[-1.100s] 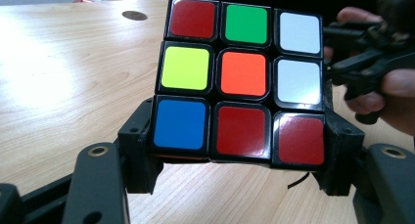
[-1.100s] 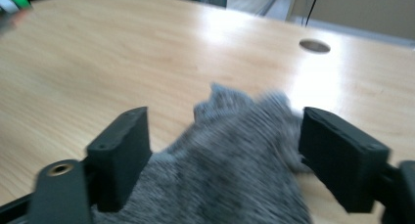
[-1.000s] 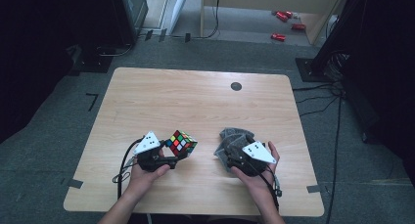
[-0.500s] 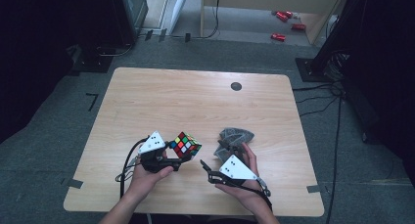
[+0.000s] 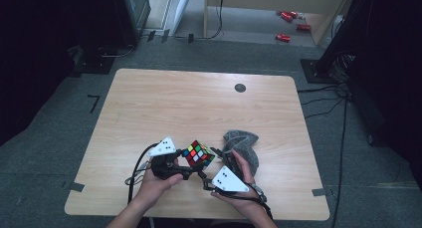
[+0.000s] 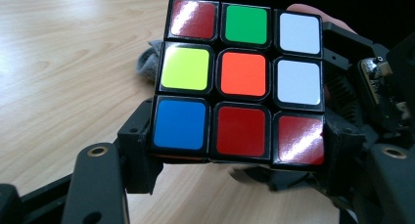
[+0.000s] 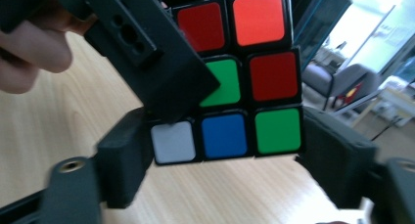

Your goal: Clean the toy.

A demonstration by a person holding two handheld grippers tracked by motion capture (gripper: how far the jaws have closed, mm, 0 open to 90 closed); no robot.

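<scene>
At the near edge of the table (image 5: 149, 103), the two forearms are seen entering from 6 o'clock in the high view, and both hands are brought together around a colour cube (image 5: 198, 154) that is kept above the wood, a little left of the table's middle line. The left gripper (image 5: 191, 169) is held at 8 o'clock of the cube, and its jaws are closed on the cube's lowest layer. The right gripper (image 5: 206, 172) is placed at 5 o'clock of the cube; its jaws have just been closing, with the bottom row of the cube between them, and firm pressing cannot be told. In the left gripper view the cube (image 6: 243, 79) is shown with an orange centre. In the right gripper view a face with a green centre (image 7: 235, 82) is seen, partly covered by a jaw of the other gripper. A grey cloth (image 5: 243, 147) lies at 3 o'clock of the cube. The cube is tilted, one corner toward 12 o'clock; no long axis is given by its equal sides.
</scene>
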